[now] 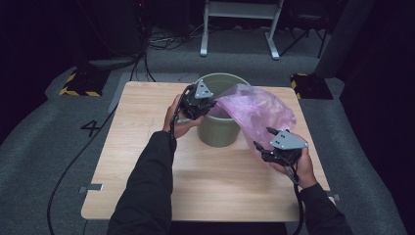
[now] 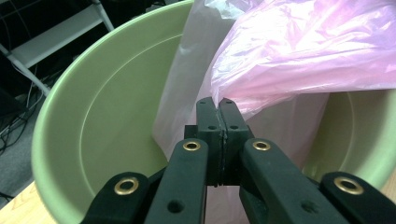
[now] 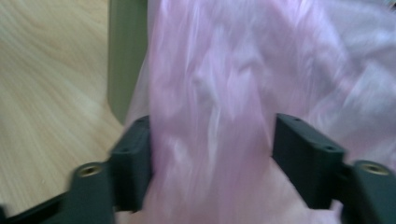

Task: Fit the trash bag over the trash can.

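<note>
A pale green bin (image 1: pixel 219 132) stands upright at the far middle of the wooden table (image 1: pixel 147 166). A thin pink plastic bag (image 1: pixel 259 112) billows out of its mouth and spills down its right side. My left gripper (image 1: pixel 208 105) is at the bin's near-left rim; in the left gripper view its jaws (image 2: pixel 219 105) are pressed together on an edge of the bag (image 2: pixel 303 51) over the bin's inside (image 2: pixel 107 93). My right gripper (image 1: pixel 259 147) is low at the bin's right. Its jaws (image 3: pixel 212 158) stand wide with loose bag film (image 3: pixel 224 84) between them, beside the bin's wall (image 3: pixel 126 56).
The table's near half and left side are bare wood. On the grey floor behind are a white metal frame (image 1: pixel 240 29), tangled cables (image 1: pixel 166 41) and two yellow-and-black striped blocks (image 1: pixel 80 85). A cable (image 1: pixel 73 166) trails off the table's left.
</note>
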### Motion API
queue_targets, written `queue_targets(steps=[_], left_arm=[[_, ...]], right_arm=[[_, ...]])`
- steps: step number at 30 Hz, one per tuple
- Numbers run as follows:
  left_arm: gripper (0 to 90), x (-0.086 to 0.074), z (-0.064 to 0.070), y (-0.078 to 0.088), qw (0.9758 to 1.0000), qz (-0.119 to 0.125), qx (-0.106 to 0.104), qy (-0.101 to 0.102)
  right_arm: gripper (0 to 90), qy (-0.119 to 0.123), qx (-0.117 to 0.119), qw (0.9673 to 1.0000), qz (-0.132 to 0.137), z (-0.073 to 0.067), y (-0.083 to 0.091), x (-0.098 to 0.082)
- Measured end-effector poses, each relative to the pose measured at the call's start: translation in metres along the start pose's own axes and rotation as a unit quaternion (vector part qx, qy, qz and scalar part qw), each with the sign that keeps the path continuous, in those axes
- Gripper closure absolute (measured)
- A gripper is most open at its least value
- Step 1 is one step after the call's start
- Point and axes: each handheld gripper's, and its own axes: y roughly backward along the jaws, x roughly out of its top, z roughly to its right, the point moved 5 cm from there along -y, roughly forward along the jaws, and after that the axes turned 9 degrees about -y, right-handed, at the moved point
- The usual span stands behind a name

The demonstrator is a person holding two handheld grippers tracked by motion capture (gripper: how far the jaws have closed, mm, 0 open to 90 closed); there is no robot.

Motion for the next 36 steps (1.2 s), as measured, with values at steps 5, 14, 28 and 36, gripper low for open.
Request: queue_targets(steps=[5,14,28,36], left_arm=[[89.0,-0.005,-0.003,0.001,1.0000,-0.003,0.002,0.003],[53.9,-0.012,-0.008,0.005,0.9993,0.004,0.015,0.034],[22.7,0.018,0.014,0.023,0.9983,0.057,-0.012,0.005],[32.6,0.041,0.036,0.010,0.9981,0.050,-0.004,-0.035]], right_arm=[[75.2,0.002,0.022,0.9997,0.002,-0.001,-0.004,-0.010],[89.1,-0.002,0.000,0.9989,0.047,0.009,0.007,0.006],[88.6,0.032,-0.031,0.9978,0.048,0.016,0.011,0.050],[87.6,0.033,-0.007,0.9983,0.047,0.013,0.002,0.068]])
